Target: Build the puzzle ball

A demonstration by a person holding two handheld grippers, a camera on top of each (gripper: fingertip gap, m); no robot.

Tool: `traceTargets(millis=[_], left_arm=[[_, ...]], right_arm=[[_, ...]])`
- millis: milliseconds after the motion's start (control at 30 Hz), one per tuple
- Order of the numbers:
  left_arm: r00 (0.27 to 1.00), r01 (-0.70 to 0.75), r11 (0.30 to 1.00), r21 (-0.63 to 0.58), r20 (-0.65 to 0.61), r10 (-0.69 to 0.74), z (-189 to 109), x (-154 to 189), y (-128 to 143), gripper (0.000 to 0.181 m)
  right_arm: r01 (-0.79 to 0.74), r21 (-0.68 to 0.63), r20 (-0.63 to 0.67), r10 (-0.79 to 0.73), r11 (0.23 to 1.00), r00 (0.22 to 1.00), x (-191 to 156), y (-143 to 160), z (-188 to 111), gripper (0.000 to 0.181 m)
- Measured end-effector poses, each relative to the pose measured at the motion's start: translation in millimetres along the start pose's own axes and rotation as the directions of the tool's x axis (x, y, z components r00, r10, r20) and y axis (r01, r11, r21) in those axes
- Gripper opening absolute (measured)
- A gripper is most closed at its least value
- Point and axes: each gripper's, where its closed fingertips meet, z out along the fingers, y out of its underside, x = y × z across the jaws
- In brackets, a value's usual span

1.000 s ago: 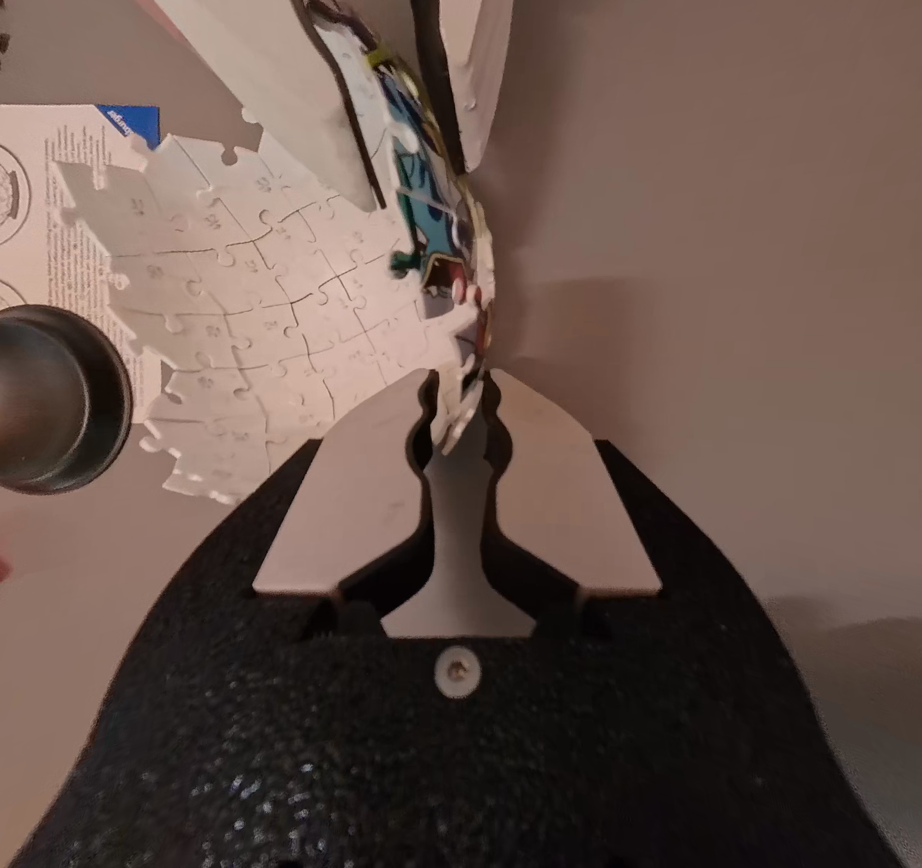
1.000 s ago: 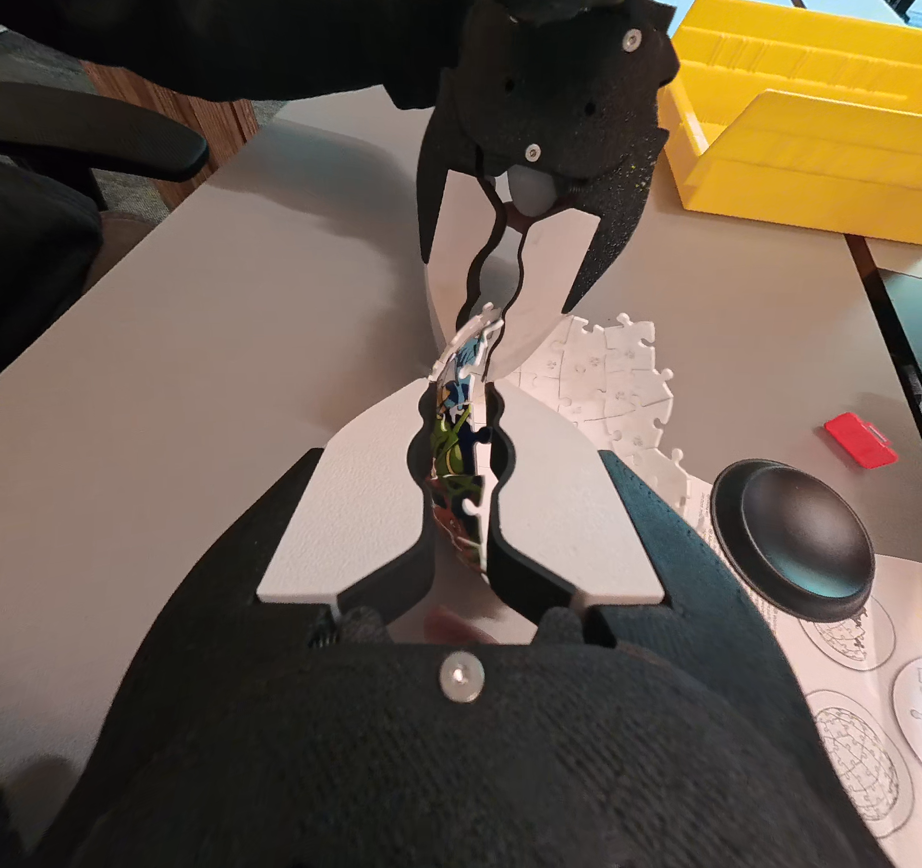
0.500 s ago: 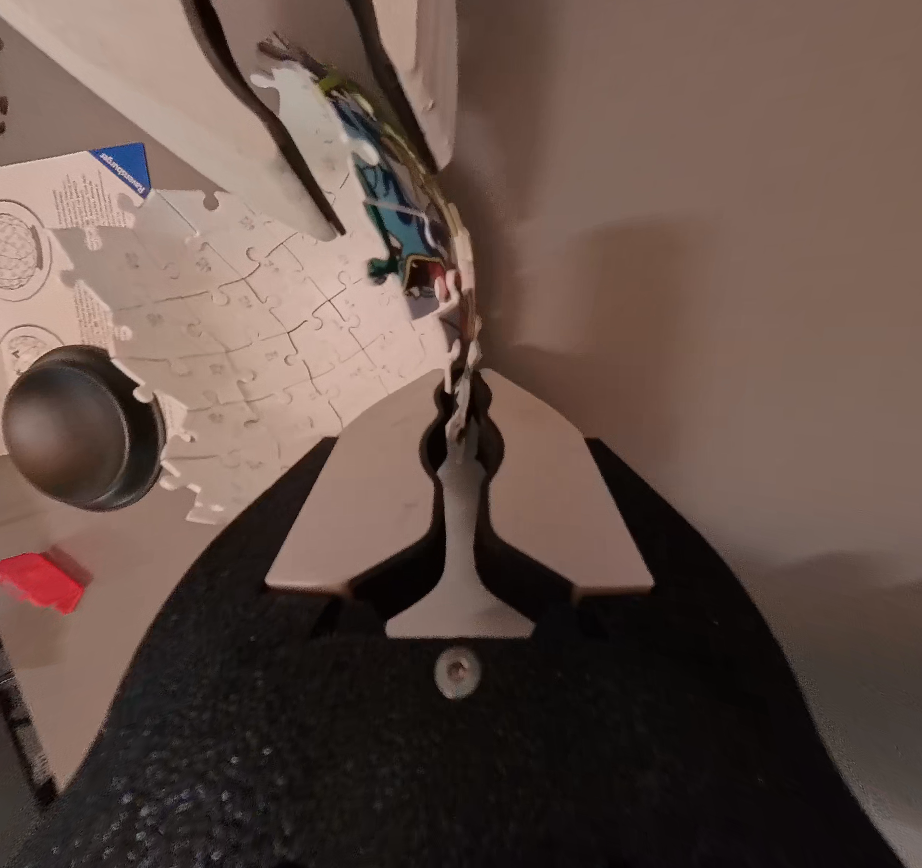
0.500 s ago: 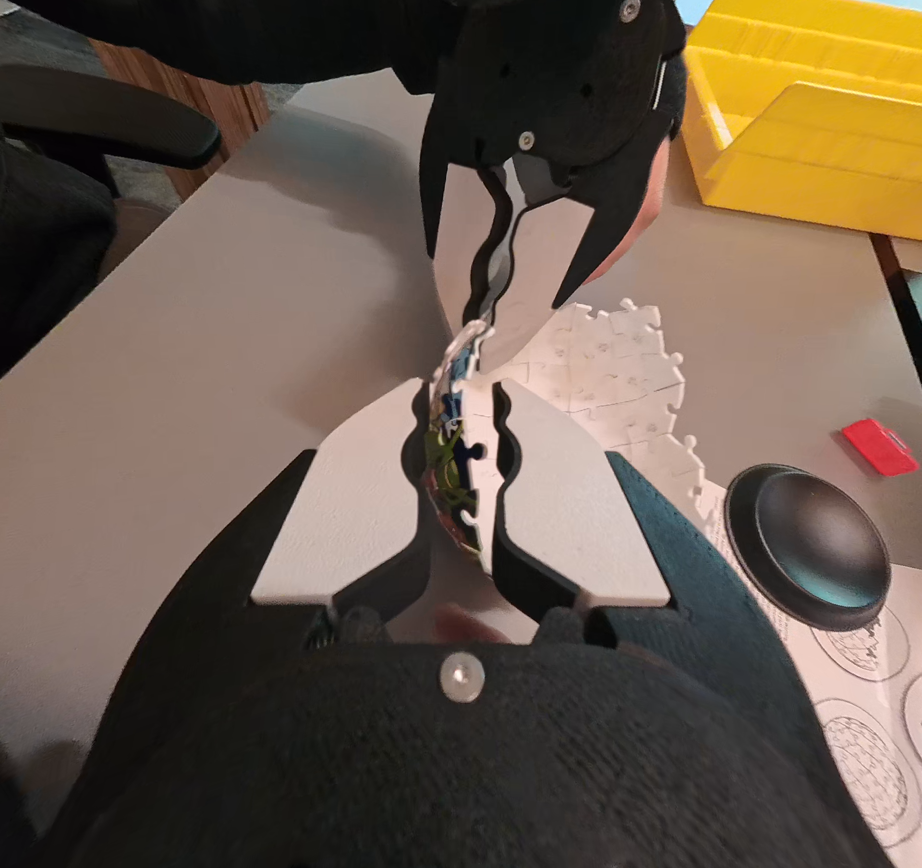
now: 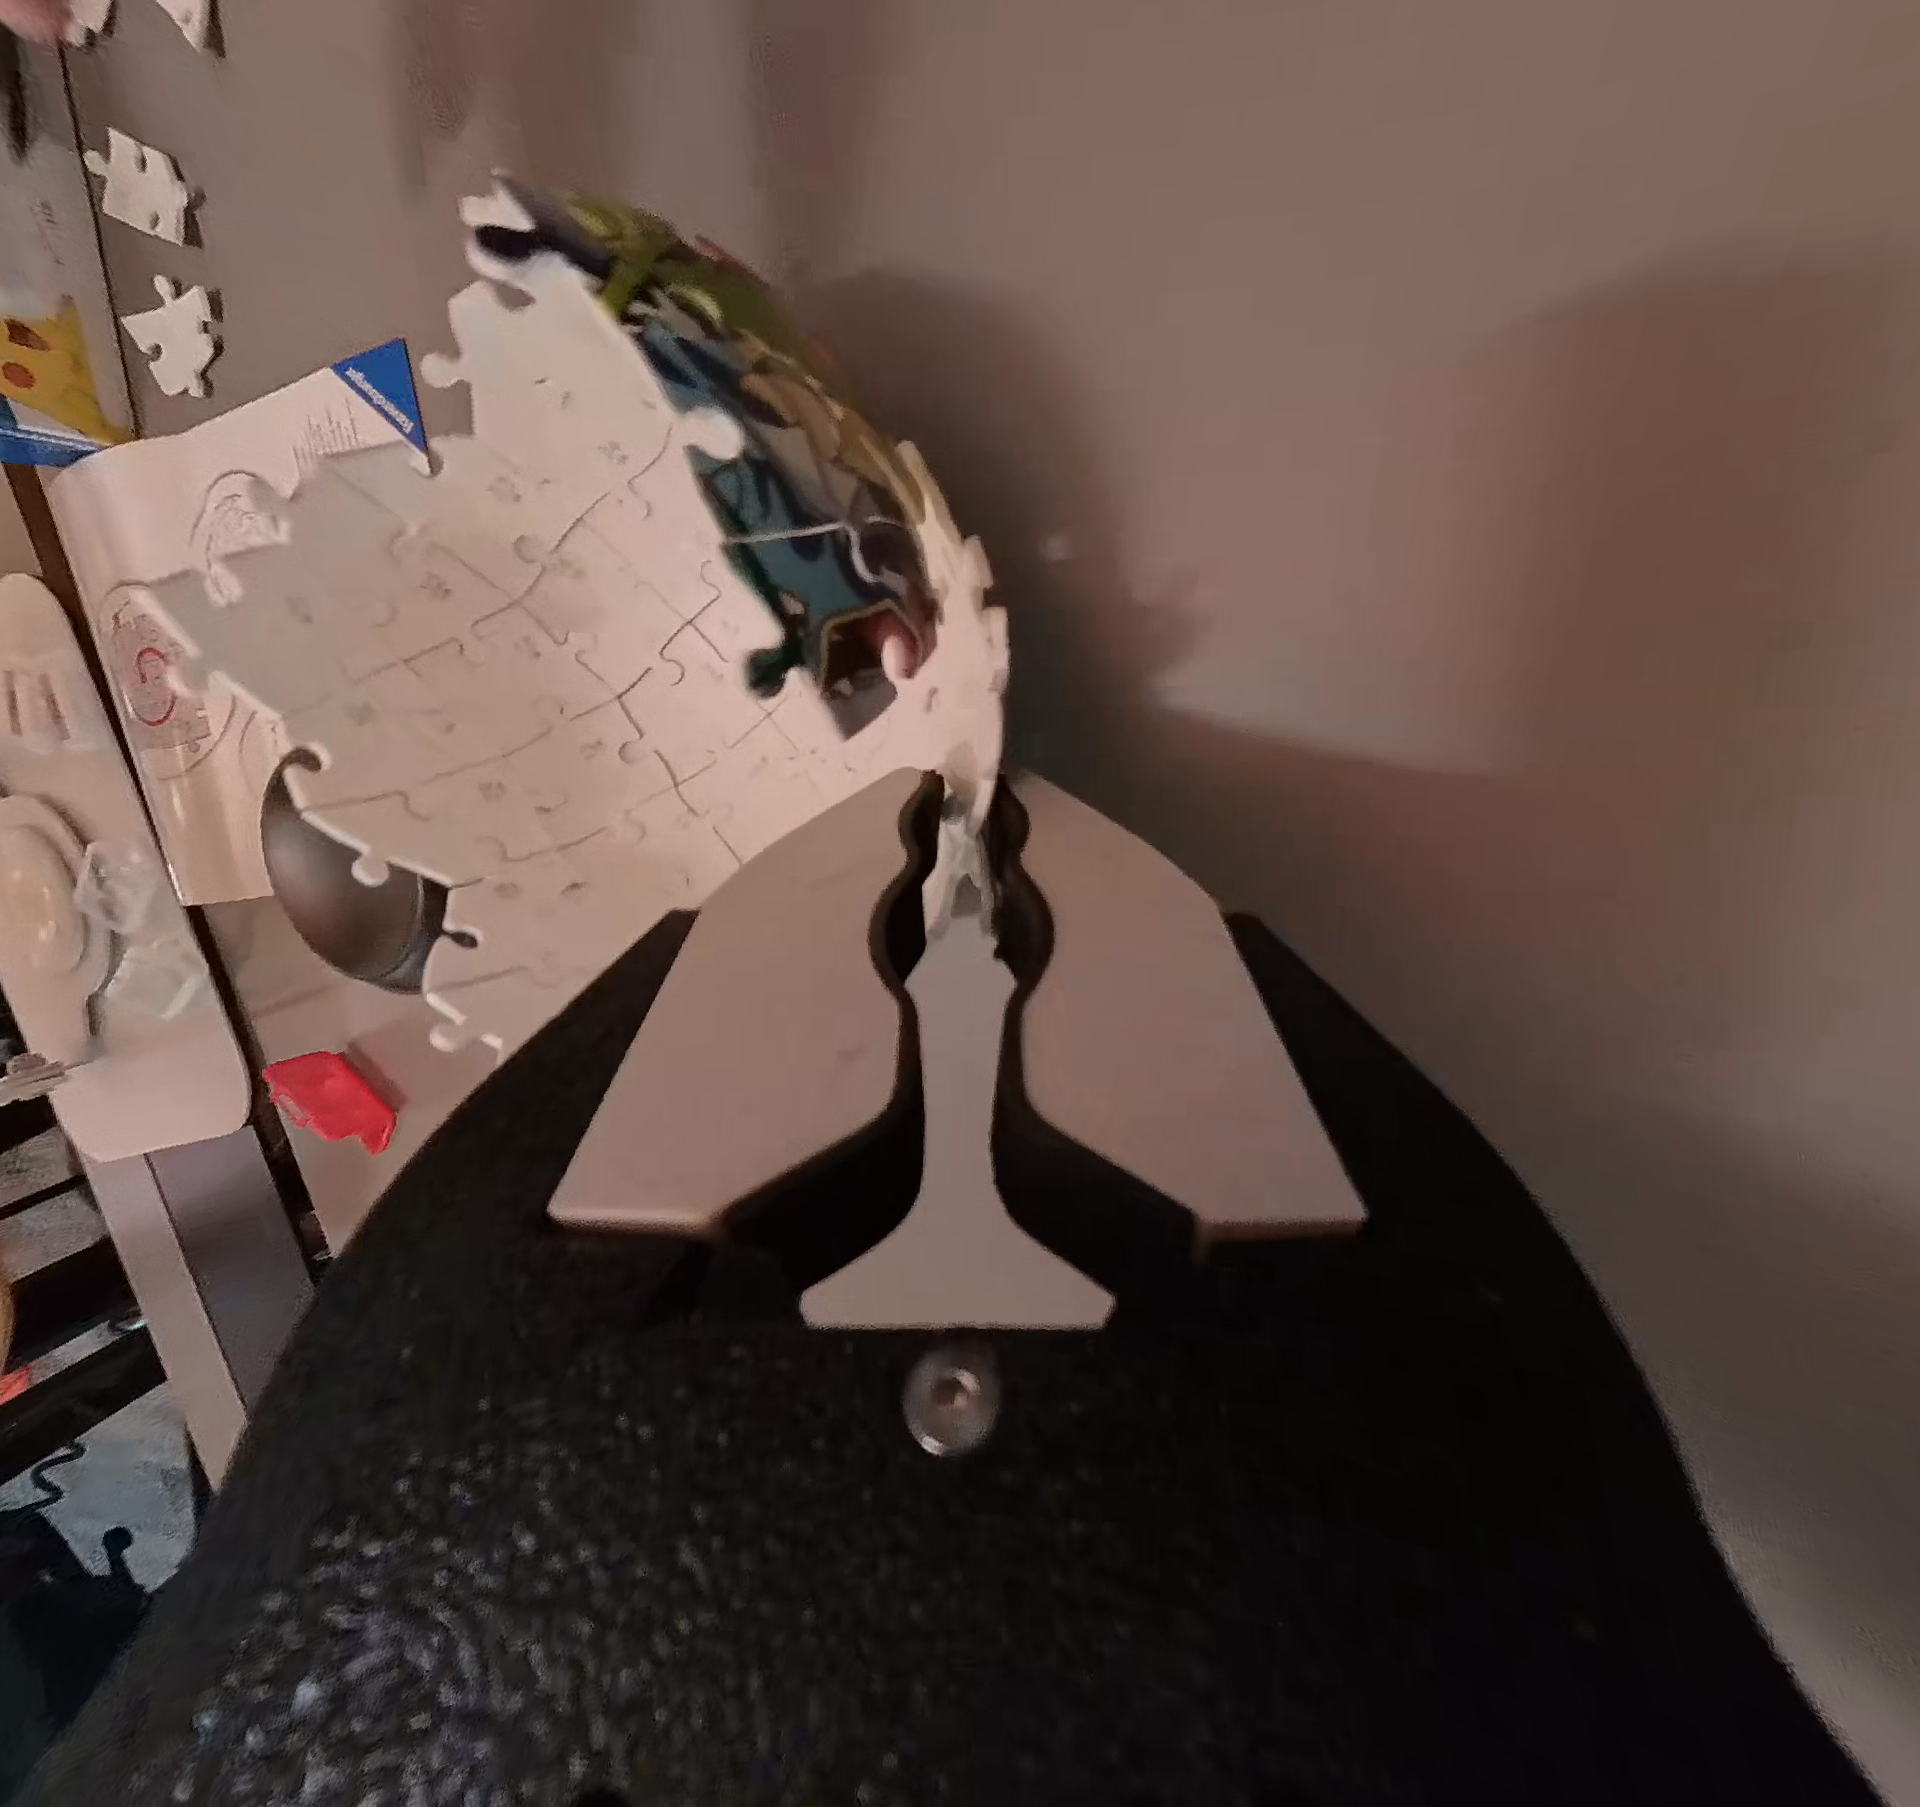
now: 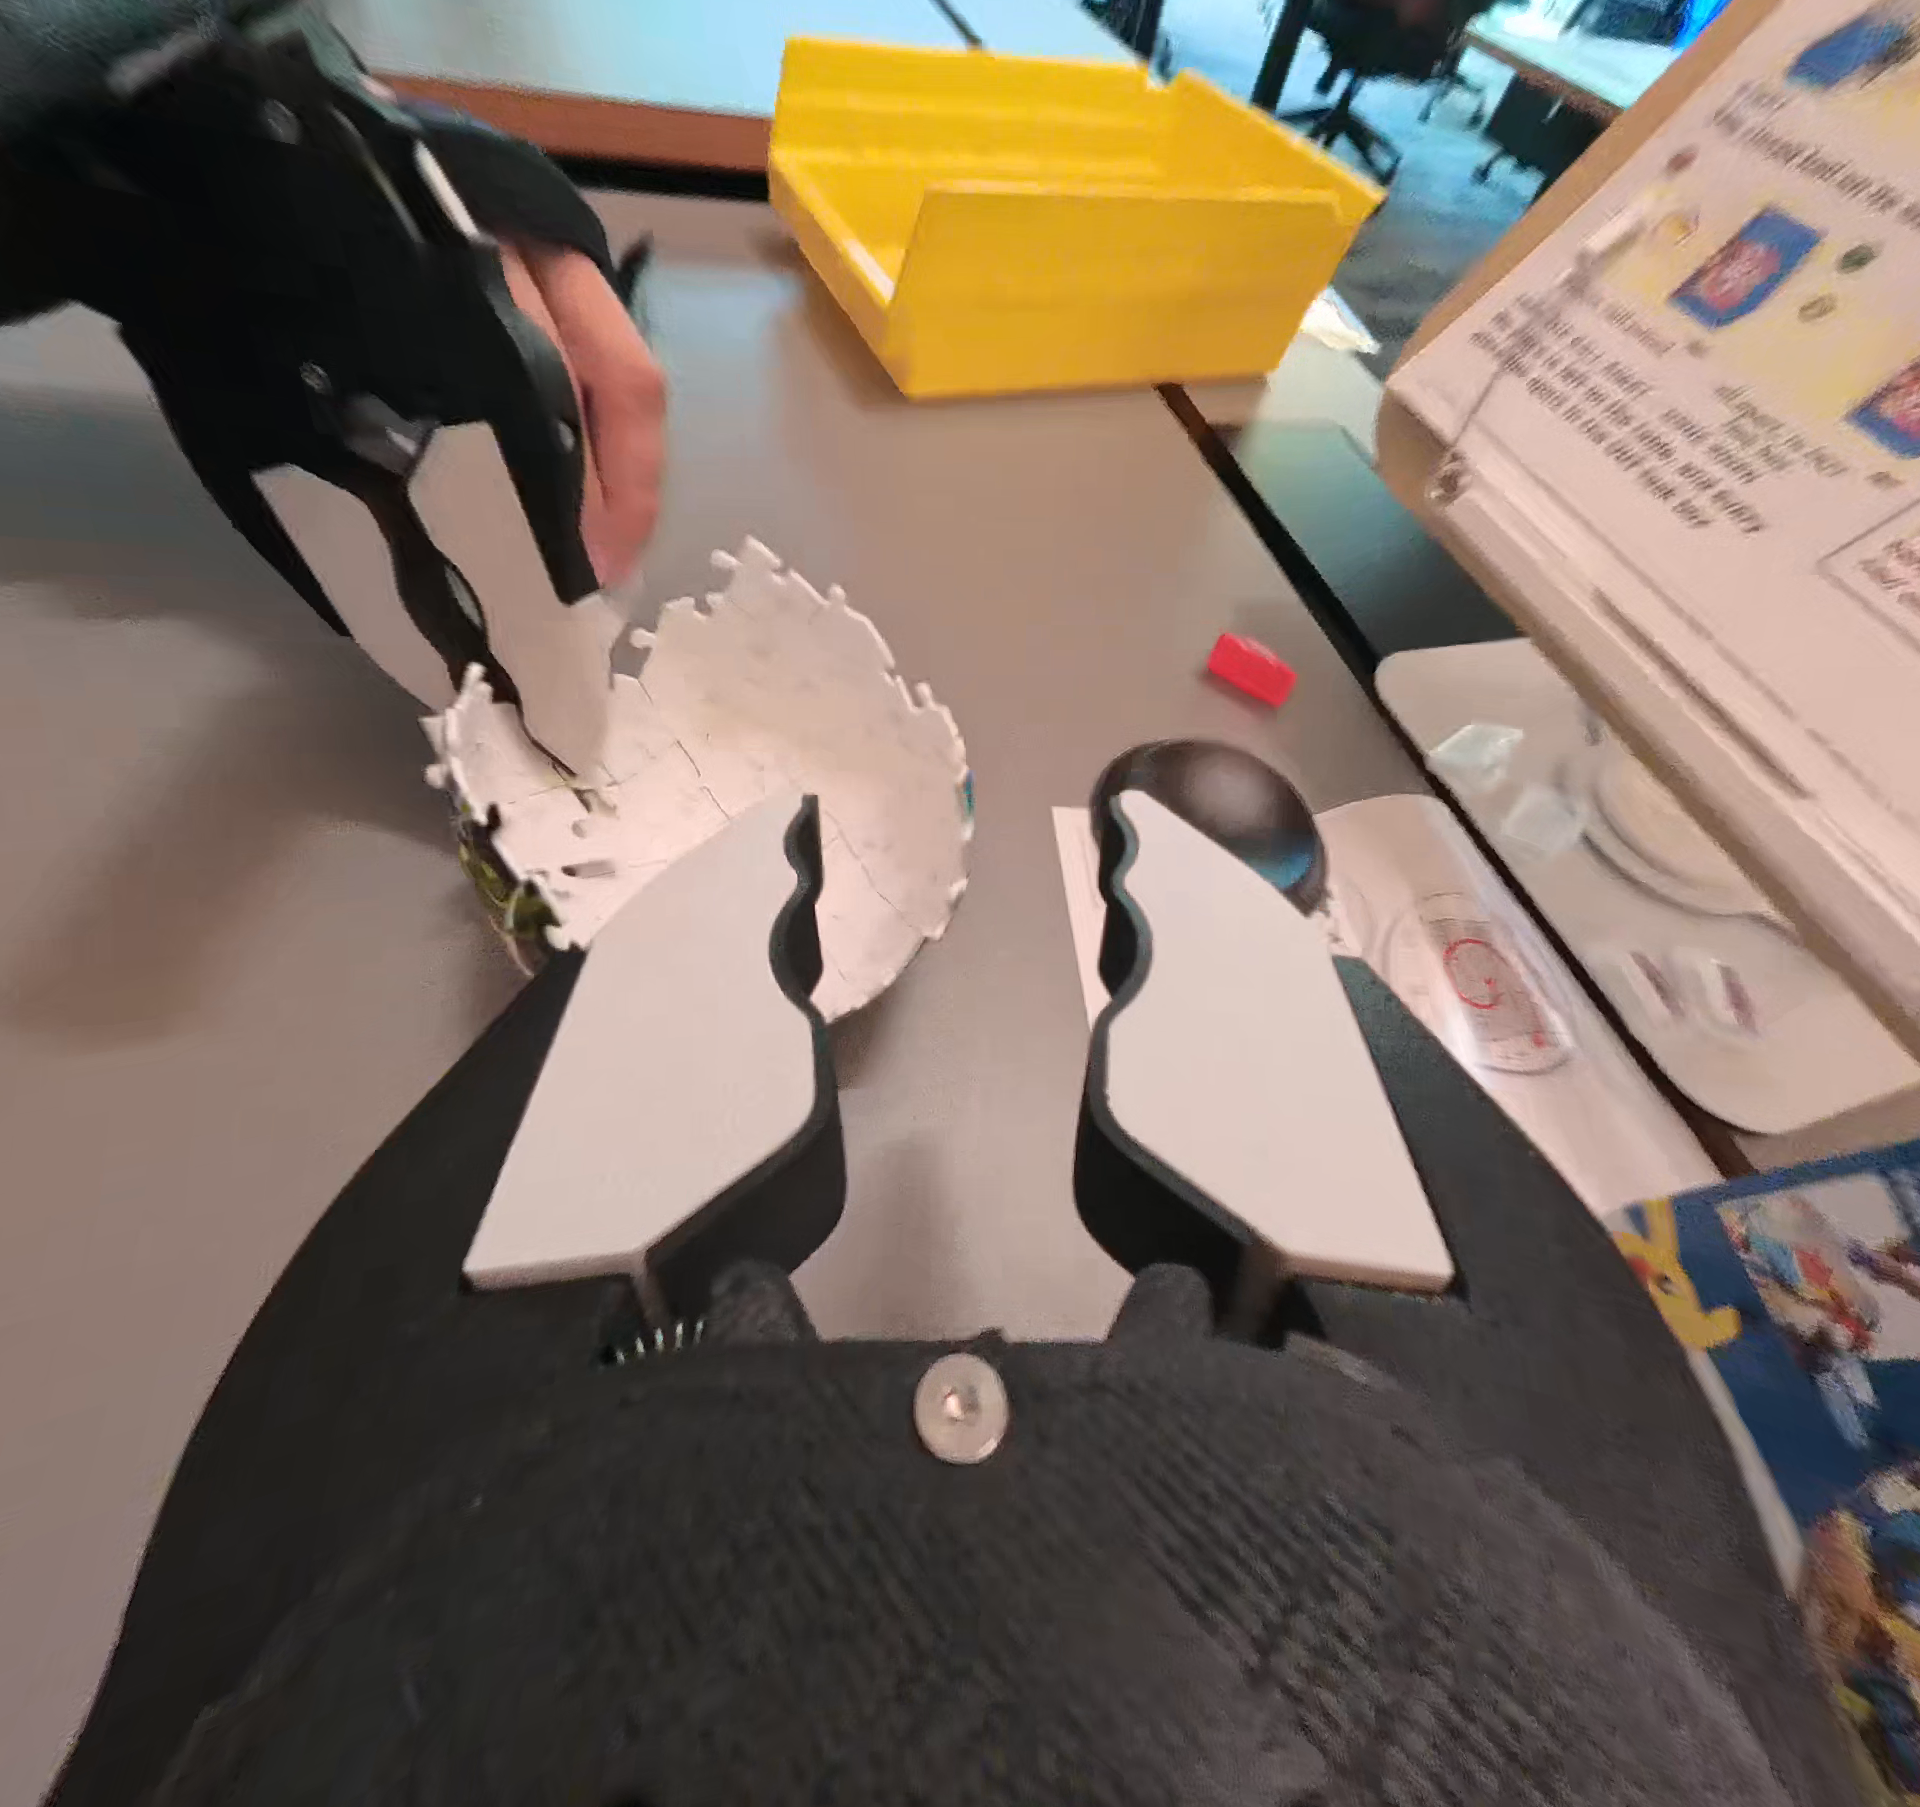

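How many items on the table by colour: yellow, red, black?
Yellow: 1, the yellow bin
Red: 1, the small red block
Black: 1, the black dome stand
Total: 3

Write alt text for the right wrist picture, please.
An open right gripper hovers over a grey table while the left gripper pinches the rim of a half-built puzzle ball. A yellow bin sits behind.
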Motion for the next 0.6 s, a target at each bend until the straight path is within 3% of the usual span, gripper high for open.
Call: traceTargets(millis=[100,233,367,600], left_arm=[[1.0,-0.008,1.0,0.004,0.021,0.008,2.5,4.7,1.0,0.008],[0.999,-0.007,1.0,-0.002,0.034,0.007,2.7,5.6,6.9,0.007],[0.999,-0.007,1.0,-0.005,0.047,0.007,0.1,2.9,9.0,0.006],[0.995,-0.021,1.0,0.017,0.093,0.019,-0.8,2.9,5.4,0.005]], right_arm=[[-0.017,0.014,0.032,0.016,1.0,0.999,-4.8,-0.5,23.7,0.05],[0.003,-0.101,0.074,0.005,0.995,0.997,-5.7,13.2,45.6,0.05],[0.011,-0.119,0.154,0.008,0.993,0.988,-19.0,13.6,56.0,0.031],[0.208,-0.171,0.007,-0.209,0.963,0.978,-15.6,13.0,48.8,0.006]])
